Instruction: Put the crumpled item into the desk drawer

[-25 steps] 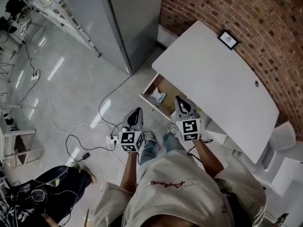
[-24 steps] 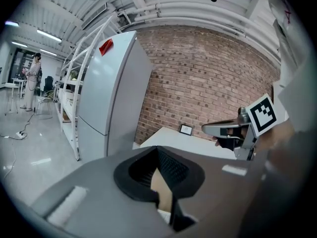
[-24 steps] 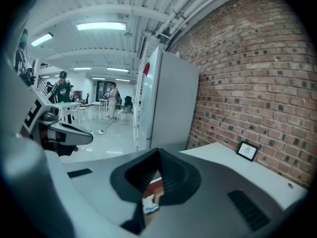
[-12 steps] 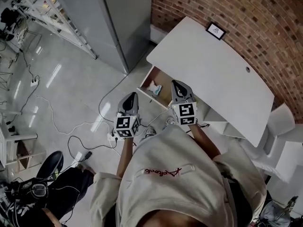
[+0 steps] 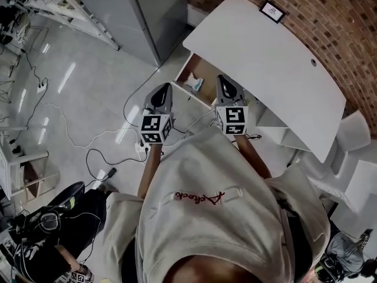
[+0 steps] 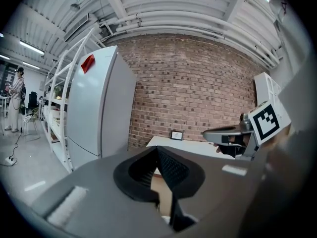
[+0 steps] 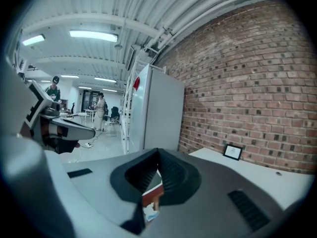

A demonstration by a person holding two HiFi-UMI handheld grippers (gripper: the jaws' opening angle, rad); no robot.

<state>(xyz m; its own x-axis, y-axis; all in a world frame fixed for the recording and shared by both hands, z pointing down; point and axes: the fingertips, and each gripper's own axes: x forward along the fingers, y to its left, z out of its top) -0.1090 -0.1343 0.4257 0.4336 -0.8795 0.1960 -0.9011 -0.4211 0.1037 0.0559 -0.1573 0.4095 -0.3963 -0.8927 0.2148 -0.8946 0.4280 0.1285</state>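
Observation:
The desk drawer [image 5: 206, 75] stands pulled open under the white desk [image 5: 265, 46], showing its wooden inside. A crumpled white and teal item [image 5: 195, 85] lies in it; it also shows through the slit below the right jaws as the crumpled item [image 7: 150, 212]. My left gripper [image 5: 165, 86] hovers above the floor just left of the drawer, jaws shut with nothing in them. My right gripper [image 5: 223, 78] hangs over the drawer's right end at the desk edge, also shut and holding nothing. Both are well above the drawer.
A grey refrigerator [image 5: 153, 10] stands left of the desk against the brick wall. A small picture frame [image 5: 271, 9] sits on the desk. Cables and a power strip [image 5: 141, 149] lie on the floor. White chairs [image 5: 353, 134] are at the right, shelving [image 5: 70, 10] at the far left.
Both grippers, the desk and the drawer sit higher in the head view than a second ago. The jaws stay shut and the crumpled item stays in the open drawer.

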